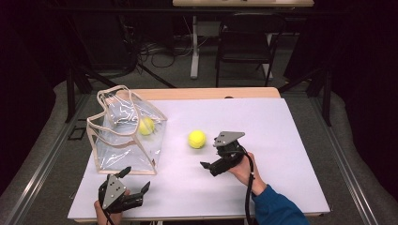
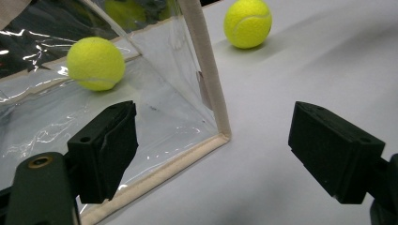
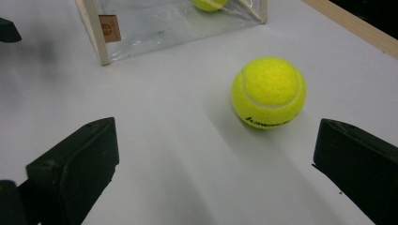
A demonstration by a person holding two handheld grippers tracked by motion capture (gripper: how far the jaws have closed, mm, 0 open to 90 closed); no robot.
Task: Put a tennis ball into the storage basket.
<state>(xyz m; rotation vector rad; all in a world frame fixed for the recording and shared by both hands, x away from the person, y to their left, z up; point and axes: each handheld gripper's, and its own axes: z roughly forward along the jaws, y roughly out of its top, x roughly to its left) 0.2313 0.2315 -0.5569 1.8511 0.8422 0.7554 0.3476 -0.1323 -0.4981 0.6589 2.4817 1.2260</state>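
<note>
A clear plastic bag (image 1: 123, 136) with cream trim stands open at the table's left, holding one yellow tennis ball (image 1: 146, 125). A second tennis ball (image 1: 197, 139) lies loose on the white table top (image 1: 272, 136). My right gripper (image 1: 210, 153) is open just right of the loose ball (image 3: 268, 92), which sits ahead of its spread jaws, nearer the right-hand one. My left gripper (image 1: 136, 179) is open at the front edge, near the bag's front corner (image 2: 209, 89). The bagged ball (image 2: 95, 63) shows through the plastic, with the loose one (image 2: 247, 22) beyond.
A wooden strip (image 1: 211, 93) borders the table's far edge. Behind it stand a black folding chair (image 1: 246, 42) and a white desk leg (image 1: 194, 47), with cables on the floor. The white surface's right half is bare.
</note>
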